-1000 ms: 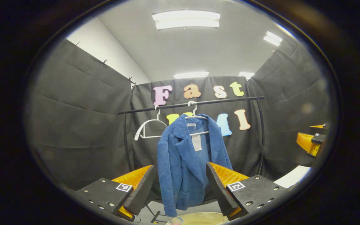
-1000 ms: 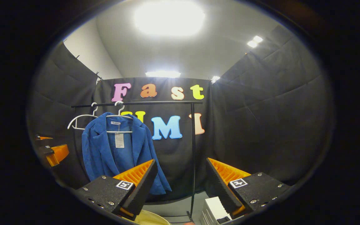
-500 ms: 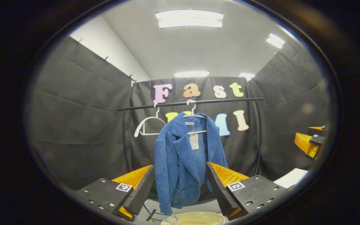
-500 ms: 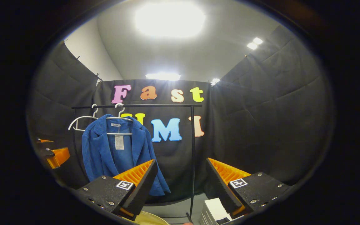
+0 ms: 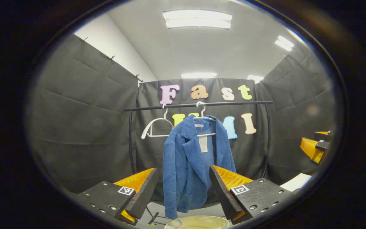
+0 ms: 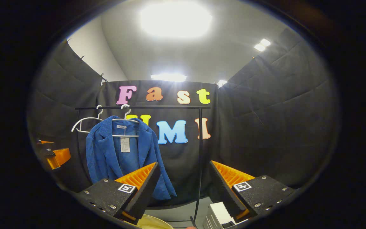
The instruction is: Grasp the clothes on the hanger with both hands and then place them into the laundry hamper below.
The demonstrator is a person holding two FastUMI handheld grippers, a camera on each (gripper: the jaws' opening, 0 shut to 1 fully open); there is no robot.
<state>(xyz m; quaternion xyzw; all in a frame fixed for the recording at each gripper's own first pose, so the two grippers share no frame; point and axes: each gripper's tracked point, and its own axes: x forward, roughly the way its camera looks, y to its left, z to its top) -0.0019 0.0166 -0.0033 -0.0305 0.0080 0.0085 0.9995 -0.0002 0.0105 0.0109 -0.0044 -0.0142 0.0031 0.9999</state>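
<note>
Jacket [image 5: 191, 165], blue, hangs on a white hanger [image 5: 204, 118] from the black rail [image 5: 199, 104], straight ahead of our left gripper [image 5: 183, 187], whose fingers stand apart, empty. Our right gripper [image 6: 183, 187] is likewise spread; the jacket lies ahead to its left. The hamper rim [image 5: 199, 222] sits just below the left fingers.
</note>
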